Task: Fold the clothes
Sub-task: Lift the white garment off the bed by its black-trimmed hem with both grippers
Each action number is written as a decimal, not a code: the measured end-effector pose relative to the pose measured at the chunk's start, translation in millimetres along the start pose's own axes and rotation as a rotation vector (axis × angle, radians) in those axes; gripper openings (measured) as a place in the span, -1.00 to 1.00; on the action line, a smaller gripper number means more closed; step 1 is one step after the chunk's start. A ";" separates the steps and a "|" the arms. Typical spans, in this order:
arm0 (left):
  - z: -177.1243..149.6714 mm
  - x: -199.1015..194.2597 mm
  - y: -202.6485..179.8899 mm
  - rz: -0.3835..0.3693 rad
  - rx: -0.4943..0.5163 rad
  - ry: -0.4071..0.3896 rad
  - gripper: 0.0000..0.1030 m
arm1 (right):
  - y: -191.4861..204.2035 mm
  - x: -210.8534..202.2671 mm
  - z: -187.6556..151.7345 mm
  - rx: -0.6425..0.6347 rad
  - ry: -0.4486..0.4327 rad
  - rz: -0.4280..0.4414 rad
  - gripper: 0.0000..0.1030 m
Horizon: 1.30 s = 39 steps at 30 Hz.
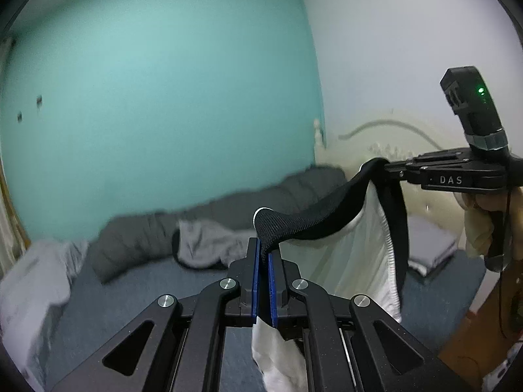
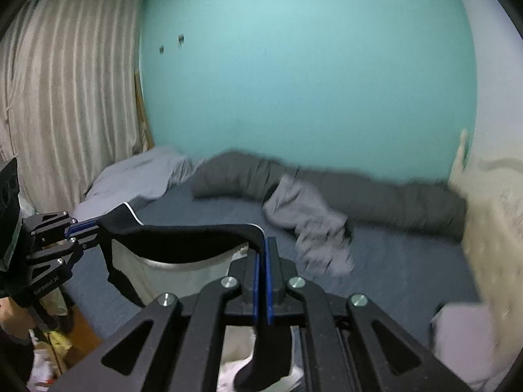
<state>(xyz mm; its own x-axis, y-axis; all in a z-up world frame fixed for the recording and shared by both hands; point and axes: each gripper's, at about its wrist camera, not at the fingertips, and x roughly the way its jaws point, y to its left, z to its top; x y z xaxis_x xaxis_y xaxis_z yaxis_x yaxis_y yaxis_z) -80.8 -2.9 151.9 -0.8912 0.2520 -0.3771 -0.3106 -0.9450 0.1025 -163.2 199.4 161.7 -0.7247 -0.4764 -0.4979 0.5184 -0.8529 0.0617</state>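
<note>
A white garment with a black ribbed waistband (image 1: 313,219) hangs in the air between both grippers above the bed. My left gripper (image 1: 264,248) is shut on one end of the band, white cloth trailing down below its jaws. My right gripper (image 1: 389,165) enters from the right, shut on the other end, with a hand on its handle. In the right wrist view the right gripper (image 2: 262,245) pinches the black band (image 2: 196,232), the left gripper (image 2: 94,225) holds it at the far left, and the white body (image 2: 176,274) sags between them.
A blue-sheeted bed (image 2: 392,261) lies below, with a rolled dark grey duvet (image 2: 359,192) along the teal wall, a crumpled grey garment (image 2: 310,222) in the middle and a pale cloth (image 2: 137,176) at the left. A folded pile (image 1: 431,248) sits near the cream headboard (image 2: 493,228). Curtains (image 2: 65,98) hang at the left.
</note>
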 end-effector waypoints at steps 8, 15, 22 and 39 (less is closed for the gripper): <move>-127.6 84.6 15.1 -0.003 -0.081 0.228 -0.91 | -9.8 132.4 -119.0 0.086 0.251 0.077 -0.95; -218.9 131.9 27.5 -0.021 -0.161 0.370 -0.91 | -17.1 213.4 -202.6 0.161 0.421 0.129 -0.94; -263.8 164.3 33.8 -0.019 -0.212 0.459 -0.90 | -25.0 266.8 -248.6 0.248 0.477 0.149 -0.91; -288.0 183.4 38.3 0.001 -0.223 0.492 -0.90 | -73.4 235.7 -293.6 0.288 0.476 0.107 -0.02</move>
<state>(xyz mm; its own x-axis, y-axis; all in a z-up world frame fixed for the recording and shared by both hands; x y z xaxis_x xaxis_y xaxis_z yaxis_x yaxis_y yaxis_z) -160.9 -52.9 -178.5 -0.6151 0.1742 -0.7690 -0.1843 -0.9800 -0.0745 -238.7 212.3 -214.1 -0.3552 -0.4718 -0.8070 0.3842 -0.8607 0.3340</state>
